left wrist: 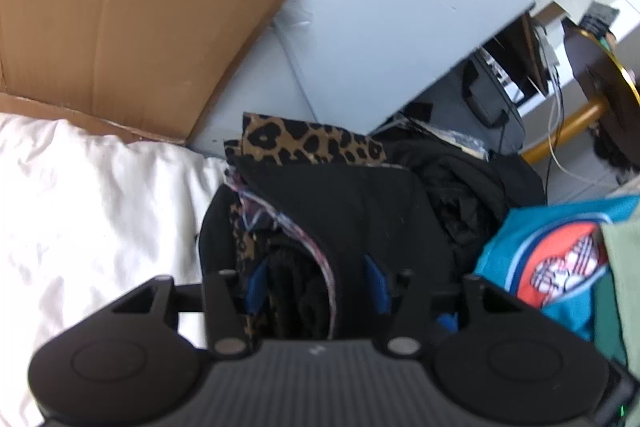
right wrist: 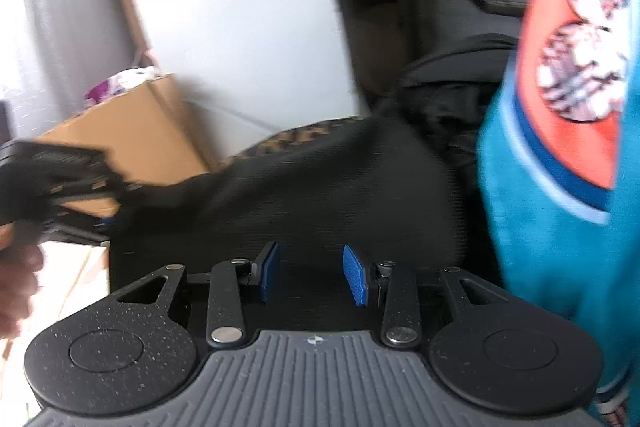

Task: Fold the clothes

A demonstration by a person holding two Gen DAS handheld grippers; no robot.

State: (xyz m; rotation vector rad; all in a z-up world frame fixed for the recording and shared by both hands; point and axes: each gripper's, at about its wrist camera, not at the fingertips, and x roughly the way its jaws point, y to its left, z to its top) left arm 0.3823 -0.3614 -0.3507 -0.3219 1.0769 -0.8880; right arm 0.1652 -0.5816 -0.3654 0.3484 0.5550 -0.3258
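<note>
A black garment (left wrist: 360, 211) with a leopard-print lining (left wrist: 304, 143) lies bunched on a heap of clothes. My left gripper (left wrist: 316, 277) is shut on a thick fold of it, with cloth filling the gap between the blue pads (left wrist: 258, 285). In the right wrist view the same black garment (right wrist: 320, 187) stretches from the left gripper (right wrist: 60, 179) across the middle. My right gripper (right wrist: 312, 273) hangs just over this cloth, open, with nothing between its fingers. A teal shirt (left wrist: 520, 259) with an orange-red round logo lies at the right, and the teal shirt (right wrist: 560, 187) hangs close to my right gripper.
White bedding (left wrist: 80, 211) covers the left. A cardboard box (left wrist: 120, 19) stands behind it, next to a pale grey panel (left wrist: 400, 7). More dark clothes (left wrist: 472, 183) are piled behind. A round dark table with a gold rim (left wrist: 600, 75) and cables sits far right. A person's hand (right wrist: 16, 267) holds the left gripper.
</note>
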